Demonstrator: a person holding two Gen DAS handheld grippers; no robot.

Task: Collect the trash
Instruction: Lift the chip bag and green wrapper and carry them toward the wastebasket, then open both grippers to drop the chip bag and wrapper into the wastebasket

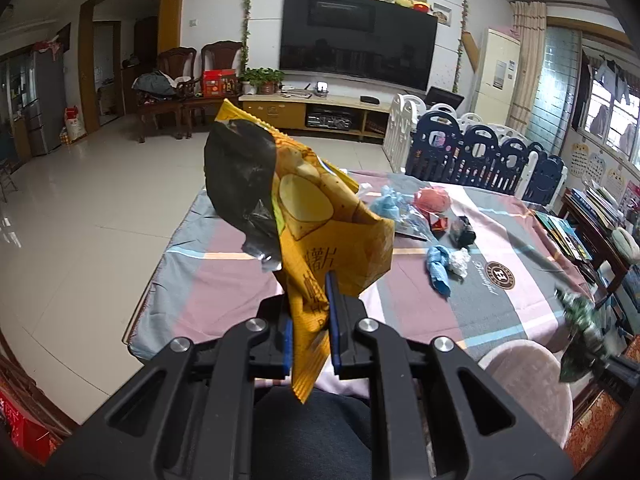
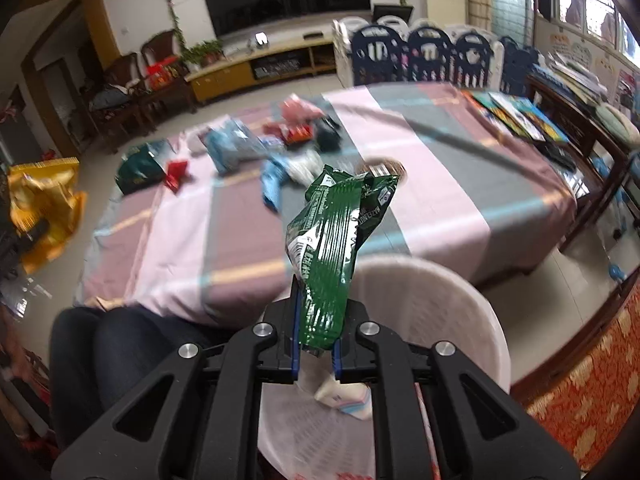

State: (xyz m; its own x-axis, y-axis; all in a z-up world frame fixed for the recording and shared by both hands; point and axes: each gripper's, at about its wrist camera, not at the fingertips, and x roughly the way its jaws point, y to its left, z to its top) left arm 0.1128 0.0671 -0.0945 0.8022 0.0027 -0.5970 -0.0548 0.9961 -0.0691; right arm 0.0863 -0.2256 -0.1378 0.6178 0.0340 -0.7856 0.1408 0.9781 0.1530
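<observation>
Striped pink-and-grey tablecloth [image 2: 420,184] carries the remaining scattered wrappers. Your left gripper [image 1: 308,300] pinches one yellow crisp bag [image 1: 320,220]; your right gripper [image 2: 316,312] pinches one green foil wrapper [image 2: 332,236] above the white woven basket [image 2: 452,300] just beside the table's near edge.

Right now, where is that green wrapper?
The green wrapper is pinched in the right gripper, held above the pale pink basket at the near edge of the table.
</observation>
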